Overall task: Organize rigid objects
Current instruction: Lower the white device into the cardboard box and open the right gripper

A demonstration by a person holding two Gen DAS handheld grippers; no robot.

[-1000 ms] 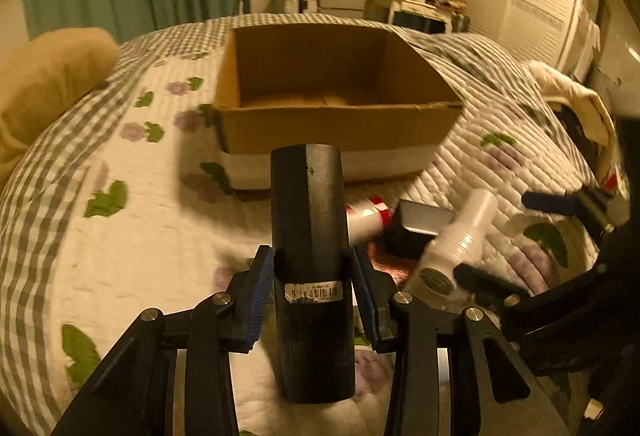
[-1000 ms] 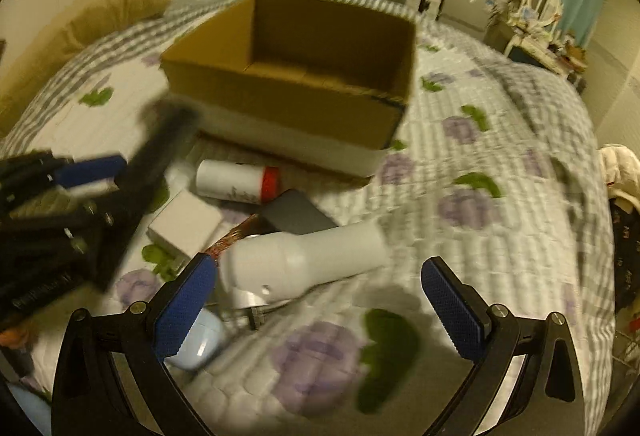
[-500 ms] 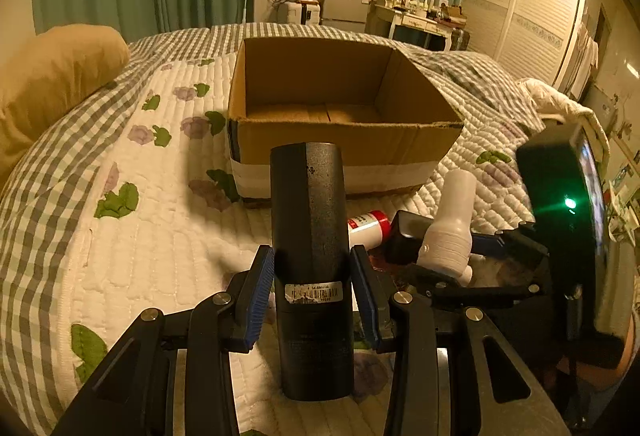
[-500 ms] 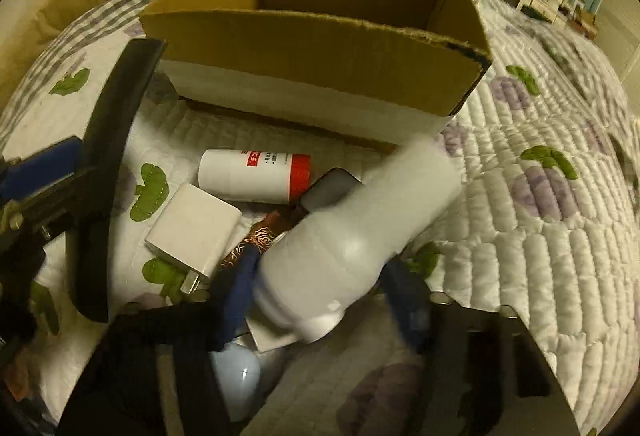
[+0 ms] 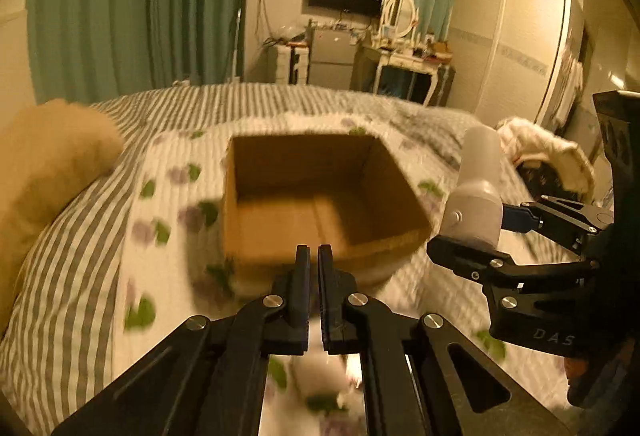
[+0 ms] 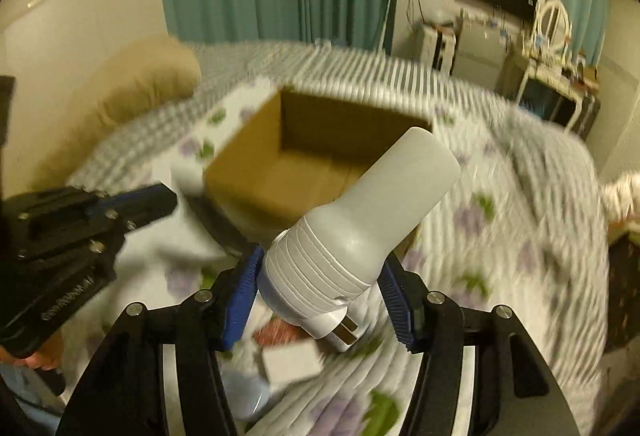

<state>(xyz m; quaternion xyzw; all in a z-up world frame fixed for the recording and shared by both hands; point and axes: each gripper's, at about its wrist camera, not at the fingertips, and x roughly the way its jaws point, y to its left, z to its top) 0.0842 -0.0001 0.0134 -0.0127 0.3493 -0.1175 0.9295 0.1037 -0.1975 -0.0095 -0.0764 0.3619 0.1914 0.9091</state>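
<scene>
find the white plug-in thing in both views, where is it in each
Left wrist view: the white plug-in device stands upright at right of centre, held in the right tool, beside the box's right wall.
Right wrist view: it fills the lower centre, clamped between the blue pads, its rounded end tilted up and right.
Shared landmark: the open cardboard box on the bed.
</scene>
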